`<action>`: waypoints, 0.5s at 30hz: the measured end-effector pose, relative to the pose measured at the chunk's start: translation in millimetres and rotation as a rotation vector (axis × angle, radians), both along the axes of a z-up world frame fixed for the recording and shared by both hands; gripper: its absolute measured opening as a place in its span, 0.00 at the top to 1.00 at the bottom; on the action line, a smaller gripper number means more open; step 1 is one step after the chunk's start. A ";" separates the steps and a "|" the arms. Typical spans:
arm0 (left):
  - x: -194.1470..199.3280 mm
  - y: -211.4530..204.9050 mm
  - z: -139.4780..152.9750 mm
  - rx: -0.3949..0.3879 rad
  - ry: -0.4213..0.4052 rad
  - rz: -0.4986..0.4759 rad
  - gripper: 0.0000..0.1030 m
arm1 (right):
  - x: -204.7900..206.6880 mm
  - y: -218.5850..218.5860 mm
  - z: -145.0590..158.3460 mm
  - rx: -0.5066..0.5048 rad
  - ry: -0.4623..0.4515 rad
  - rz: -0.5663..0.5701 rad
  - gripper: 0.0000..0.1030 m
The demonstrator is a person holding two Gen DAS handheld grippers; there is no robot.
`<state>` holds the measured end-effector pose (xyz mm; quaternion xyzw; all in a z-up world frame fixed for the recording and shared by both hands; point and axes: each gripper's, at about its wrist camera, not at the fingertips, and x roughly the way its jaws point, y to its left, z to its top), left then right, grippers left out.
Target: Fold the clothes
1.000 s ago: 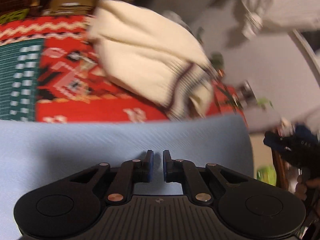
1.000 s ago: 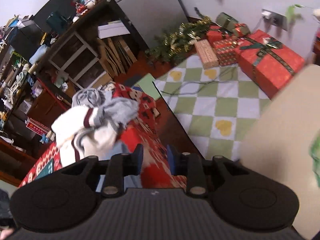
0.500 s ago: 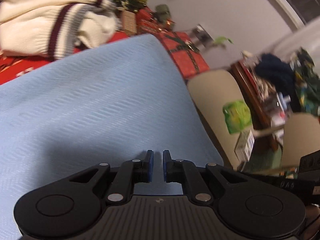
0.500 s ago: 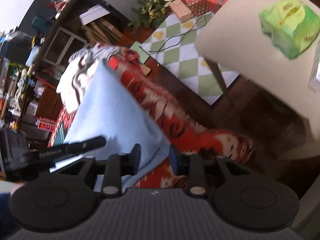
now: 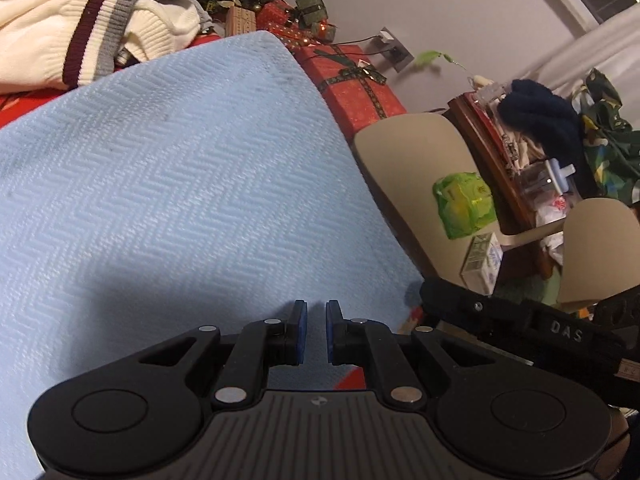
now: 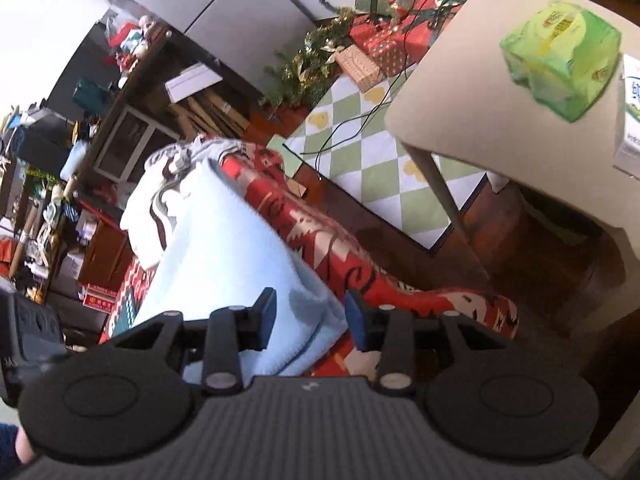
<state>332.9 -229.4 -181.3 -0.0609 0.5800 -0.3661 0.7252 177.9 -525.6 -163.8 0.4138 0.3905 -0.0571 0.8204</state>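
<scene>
Both views swung off sweater pile onto blue cloth since second ago. Right gripper (image 6: pixel 310 318) jaws opening, folded cloth corner between, pads clear. Left gripper (image 5: pixel 316 332) near-closed, holds nothing visible. Blue cloth (image 5: pixel 180 168) flat on red-covered table (image 6: pixel 420 300); cream sweater (image 5: pixel 80 28) behind, unfolded.

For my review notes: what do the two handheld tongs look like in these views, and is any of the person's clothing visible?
Both tongs, left and right, are matte black plastic: a ribbed grey-black body, two round caps, angular linkage arms with silver rivets, and blue pads on the fingertips. Seen from the left wrist view, the right unit's side bears raised letters "DAS". A dark blue sleeve shows at the lower left corner of the right wrist view.
</scene>
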 end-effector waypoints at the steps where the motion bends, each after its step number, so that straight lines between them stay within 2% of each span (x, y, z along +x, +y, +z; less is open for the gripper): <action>1: -1.3 0.0 0.4 -0.005 0.003 0.002 0.93 | 3.2 -0.6 -2.3 0.003 0.009 0.016 0.60; 4: -4.2 -1.4 1.2 -0.018 0.011 0.007 0.93 | 11.7 0.0 -8.8 0.025 0.026 0.069 0.61; 7: -5.4 -3.1 1.0 -0.015 0.011 0.007 0.92 | 3.8 5.2 -2.3 -0.028 0.003 0.079 0.62; 8: -5.5 -3.0 0.6 -0.013 0.011 0.008 0.93 | -0.4 5.9 -0.2 -0.049 0.002 0.080 0.67; 10: -5.7 -3.3 0.0 -0.011 0.010 0.011 0.93 | -6.0 9.6 1.9 -0.111 0.026 0.122 0.92; 13: -6.1 -2.1 -0.9 -0.006 0.007 0.015 0.93 | -5.4 10.6 1.3 -0.193 0.062 0.167 0.92; 15: -6.5 -1.0 -1.0 -0.006 0.008 0.021 0.93 | -1.5 8.9 0.5 -0.186 0.049 0.164 0.90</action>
